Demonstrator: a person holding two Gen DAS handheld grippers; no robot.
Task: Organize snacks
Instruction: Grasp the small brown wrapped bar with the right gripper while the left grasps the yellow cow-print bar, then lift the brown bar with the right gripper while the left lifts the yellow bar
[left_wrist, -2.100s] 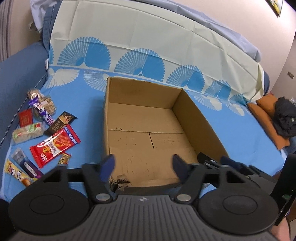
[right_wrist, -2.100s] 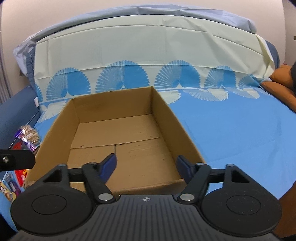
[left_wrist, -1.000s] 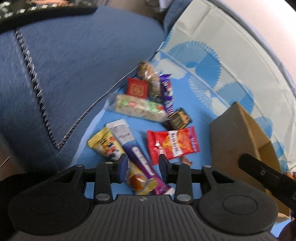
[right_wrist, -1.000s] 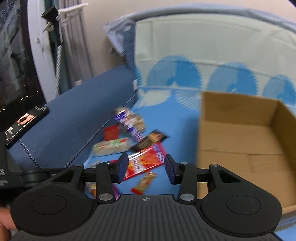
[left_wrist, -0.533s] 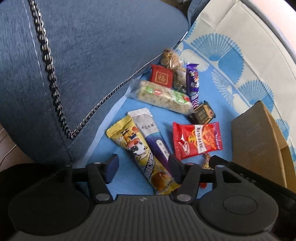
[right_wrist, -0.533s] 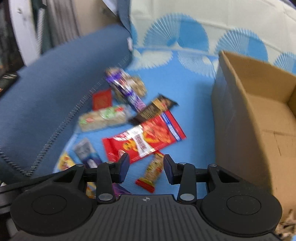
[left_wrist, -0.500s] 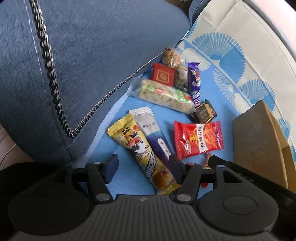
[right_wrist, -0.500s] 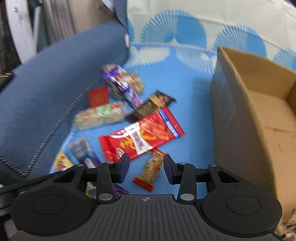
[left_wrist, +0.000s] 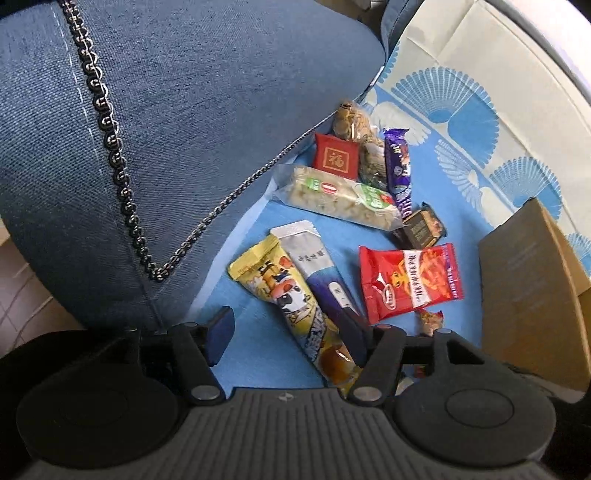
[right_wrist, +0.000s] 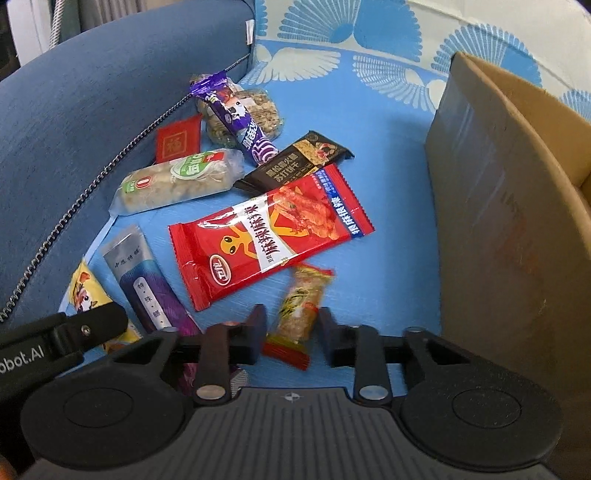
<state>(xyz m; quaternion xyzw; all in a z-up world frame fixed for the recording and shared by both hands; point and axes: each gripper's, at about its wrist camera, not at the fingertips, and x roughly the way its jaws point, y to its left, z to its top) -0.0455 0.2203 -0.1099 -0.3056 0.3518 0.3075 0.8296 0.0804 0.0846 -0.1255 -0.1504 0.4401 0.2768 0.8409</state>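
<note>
A: Left wrist view first. What is under the left gripper (left_wrist: 286, 338)?

B: Its jaws stand wide and have just been opening. The yellow cartoon-cow packet (left_wrist: 284, 295) runs between them on the blue patterned cloth (left_wrist: 432, 162); the pads do not press it. The silver-and-purple stick pack (left_wrist: 321, 273) lies just beside it, its lower end reaching the right-hand pad.

A: Other snacks there?

B: Red chilli-snack bag (left_wrist: 410, 282) to the right, black cracker bar (left_wrist: 421, 229) above it, clear pack of pale puffed pieces (left_wrist: 340, 197), small red square packet (left_wrist: 336, 157), purple bar (left_wrist: 399, 166), and a clear bag of nut brittle (left_wrist: 354, 125) at the sofa arm (left_wrist: 166, 110). The cardboard box (left_wrist: 528, 295) stands at the right edge, near the red bag.

A: Right wrist view?

B: The right gripper (right_wrist: 290, 332) is narrow, jaws just been closing. The small orange-and-red candy bar (right_wrist: 301, 310) lies between them on the cloth; small gaps show on both sides, so no grip. The red bag sits just above it, the box's outer wall close on the right. A tip of the left gripper enters at lower left, over the yellow packet.
</note>
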